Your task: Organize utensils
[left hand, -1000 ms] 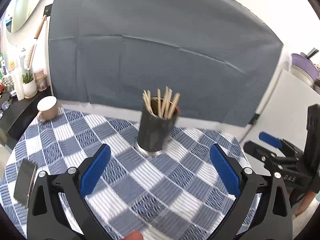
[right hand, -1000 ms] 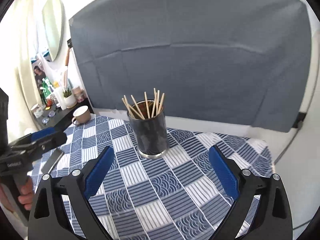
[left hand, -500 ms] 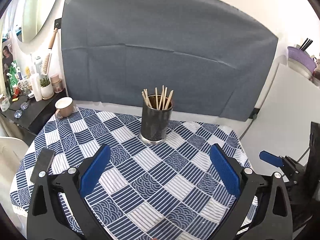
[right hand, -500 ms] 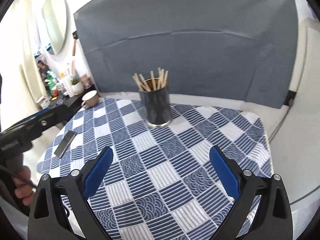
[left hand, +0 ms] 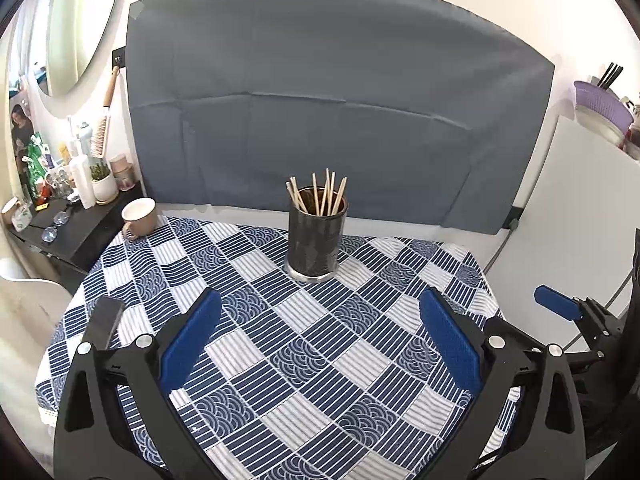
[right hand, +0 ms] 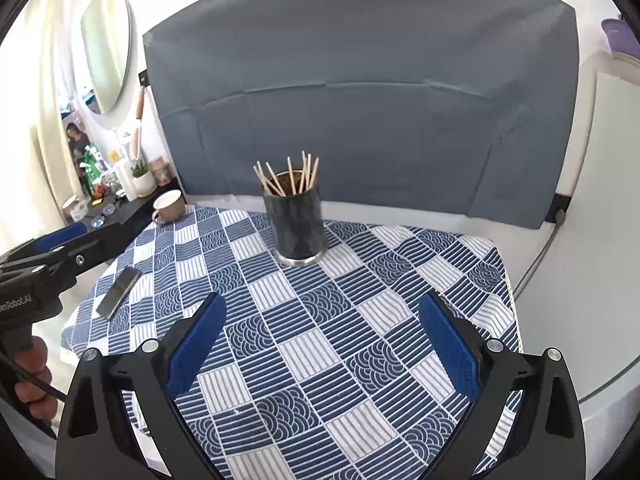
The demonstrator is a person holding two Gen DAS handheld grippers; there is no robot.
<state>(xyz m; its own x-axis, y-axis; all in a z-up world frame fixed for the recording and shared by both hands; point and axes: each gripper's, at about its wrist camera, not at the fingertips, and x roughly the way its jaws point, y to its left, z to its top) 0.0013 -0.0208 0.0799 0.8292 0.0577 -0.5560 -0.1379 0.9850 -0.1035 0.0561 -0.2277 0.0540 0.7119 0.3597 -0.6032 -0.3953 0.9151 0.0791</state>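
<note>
The chopsticks (left hand: 318, 196) all stand in the dark holder (left hand: 316, 240) at 12 o'clock on the table (left hand: 320, 360), so the task looks finished. The left gripper (left hand: 320, 344) and right gripper (right hand: 320, 344) hover with fingers wide, empty. Only the left view shows the purple basket (left hand: 602, 100) at 2 o'clock.

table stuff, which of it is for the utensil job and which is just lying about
For the job:
- chopsticks
- dark holder they stand in

Just lying about:
- beige mug
- phone
- small potted plant on the side shelf
</note>
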